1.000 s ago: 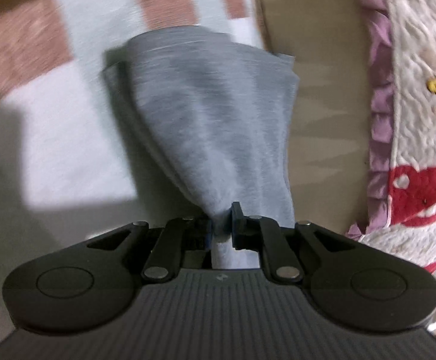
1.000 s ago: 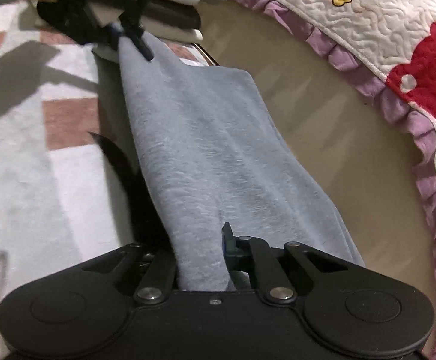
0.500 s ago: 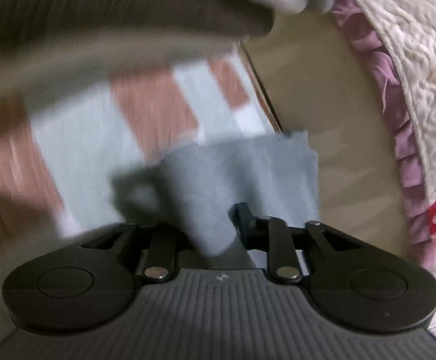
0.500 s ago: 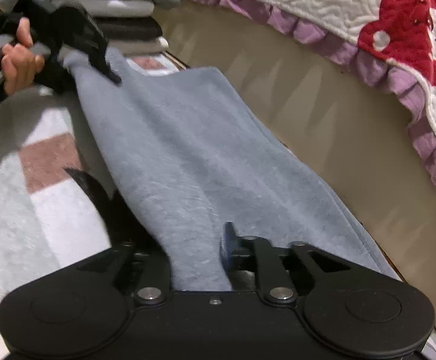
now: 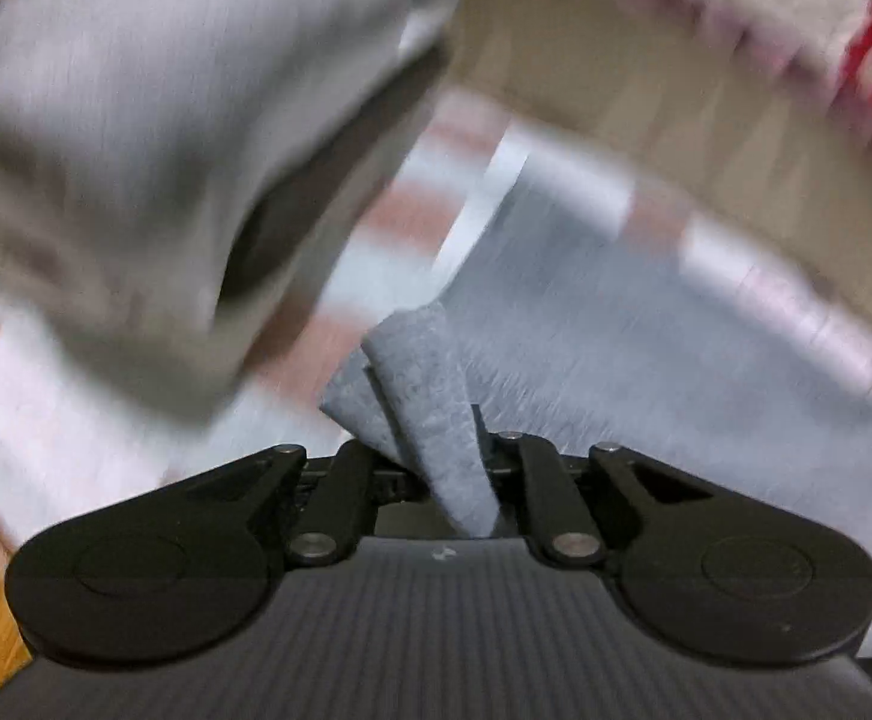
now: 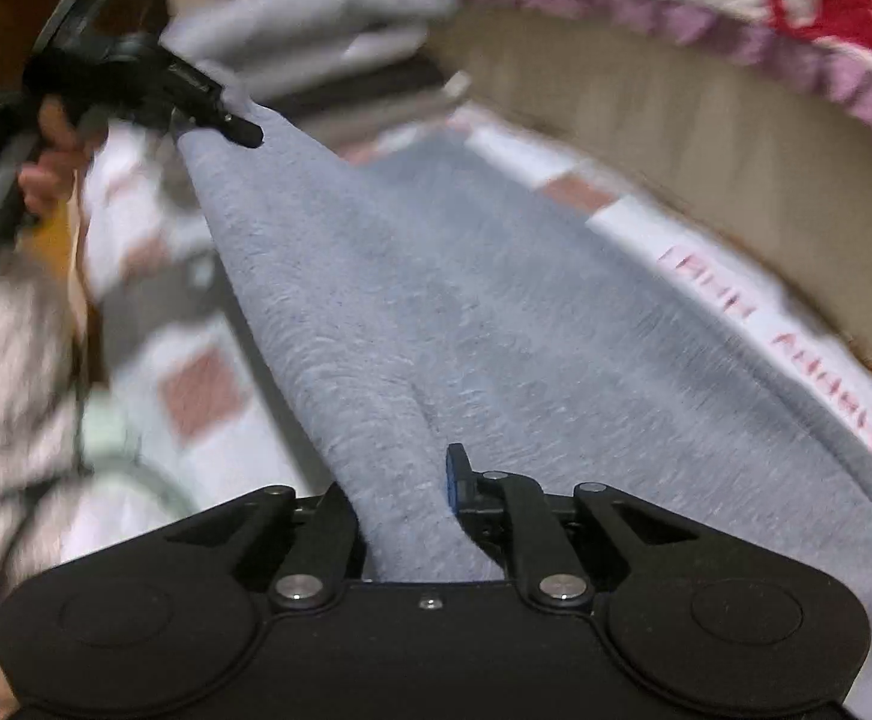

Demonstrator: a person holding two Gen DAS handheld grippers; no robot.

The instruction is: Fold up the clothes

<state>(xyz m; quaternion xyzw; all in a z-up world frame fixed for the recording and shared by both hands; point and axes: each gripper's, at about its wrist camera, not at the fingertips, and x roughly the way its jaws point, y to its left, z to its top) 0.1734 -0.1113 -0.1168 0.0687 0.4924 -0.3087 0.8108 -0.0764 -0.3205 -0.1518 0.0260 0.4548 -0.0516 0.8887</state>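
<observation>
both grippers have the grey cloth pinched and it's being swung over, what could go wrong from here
1. The left hand-held gripper pinches only a small bunched corner of the grey cloth; a quick pull could slip it free.
2. The stack of folded clothes sits close beside that corner, so the swing might knock it.
3. The right hand-held gripper holds a creased bunch, so the fold may land uneven on the checked blanket.

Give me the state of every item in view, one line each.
left gripper: shut on a corner of the grey garment.
right gripper: shut on the grey garment.
grey garment: stretched between both grippers.
folded clothes pile: stacked, blurred.
</observation>
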